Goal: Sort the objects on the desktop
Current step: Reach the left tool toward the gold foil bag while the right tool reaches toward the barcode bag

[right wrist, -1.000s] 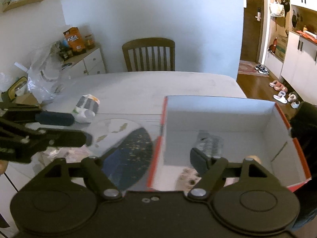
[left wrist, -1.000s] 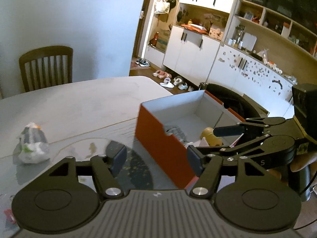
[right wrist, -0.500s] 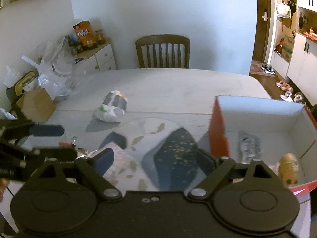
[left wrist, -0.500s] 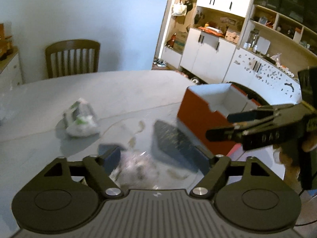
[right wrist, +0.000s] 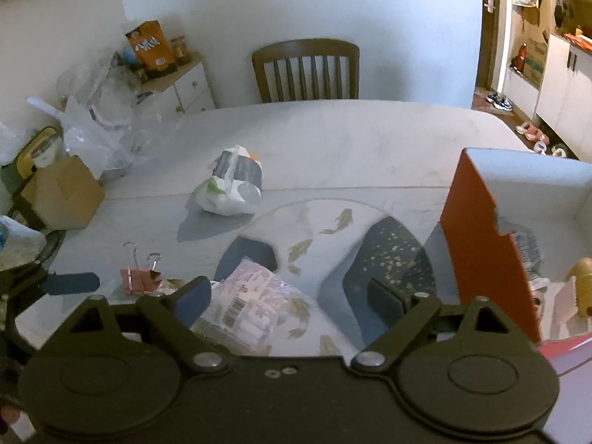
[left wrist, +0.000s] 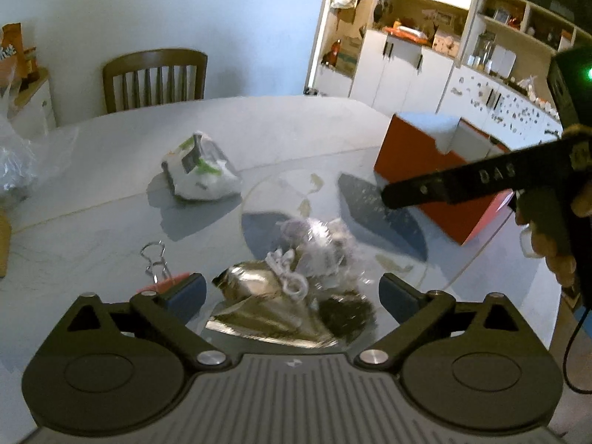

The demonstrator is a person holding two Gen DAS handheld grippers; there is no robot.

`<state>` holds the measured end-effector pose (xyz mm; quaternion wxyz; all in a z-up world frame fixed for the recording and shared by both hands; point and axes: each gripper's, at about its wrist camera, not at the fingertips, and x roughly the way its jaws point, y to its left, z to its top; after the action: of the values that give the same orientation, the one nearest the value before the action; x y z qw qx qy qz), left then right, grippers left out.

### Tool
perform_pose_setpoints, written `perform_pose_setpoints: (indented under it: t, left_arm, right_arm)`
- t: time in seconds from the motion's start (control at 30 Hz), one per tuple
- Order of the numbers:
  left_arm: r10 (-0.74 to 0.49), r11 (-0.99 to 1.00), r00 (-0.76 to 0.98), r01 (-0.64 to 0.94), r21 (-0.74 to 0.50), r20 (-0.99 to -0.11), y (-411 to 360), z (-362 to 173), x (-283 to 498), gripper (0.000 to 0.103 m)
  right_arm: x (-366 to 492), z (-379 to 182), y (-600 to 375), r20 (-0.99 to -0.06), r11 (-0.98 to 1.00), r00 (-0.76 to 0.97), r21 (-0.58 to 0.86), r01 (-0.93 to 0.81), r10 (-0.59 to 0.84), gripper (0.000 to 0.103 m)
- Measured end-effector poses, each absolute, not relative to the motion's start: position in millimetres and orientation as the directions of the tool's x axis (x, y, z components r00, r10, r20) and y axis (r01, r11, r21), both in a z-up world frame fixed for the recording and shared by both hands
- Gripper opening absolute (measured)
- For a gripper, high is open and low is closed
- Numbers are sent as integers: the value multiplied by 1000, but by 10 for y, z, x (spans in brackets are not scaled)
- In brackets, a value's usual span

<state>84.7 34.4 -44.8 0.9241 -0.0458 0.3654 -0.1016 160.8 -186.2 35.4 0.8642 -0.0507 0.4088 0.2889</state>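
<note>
With both jaws just spread wide and nothing between them, my left tool (left wrist: 290,292) should settle squarely over the crinkly clear bag (left wrist: 314,248) by the surface's near edge, my right tool (right wrist: 290,298) free beside, then carry it to the orange box (left wrist: 440,170) at the right edge.

Both wrist views look steeply down, sharing the table (left wrist: 296,125) (close).

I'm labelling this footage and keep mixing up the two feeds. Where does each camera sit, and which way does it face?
Left wrist: on the left gripper, angled down at the clear snack packet; the right gripper and a hand show at right.
Right wrist: on the right gripper, angled down at the same packet; a left finger shows at left.
Shared: pink binder clip, orange box, tied bag, chair.
</note>
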Motion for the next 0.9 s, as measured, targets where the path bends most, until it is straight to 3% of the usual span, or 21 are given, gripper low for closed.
perform_pose_setpoints:
  t: [0.6,0.9]
  left_arm:
    - [-165,986,673,98,-134,-721,490,-849,1085,100]
    - [-133,990,727,135,-50,-673,283,-713,1031,99]
  right_arm:
    - [1718,-84,-1309,-806,841,449,107,-530,386,89]
    - [1767,-136,-1287,-814,849,439,119,-515,380,84]
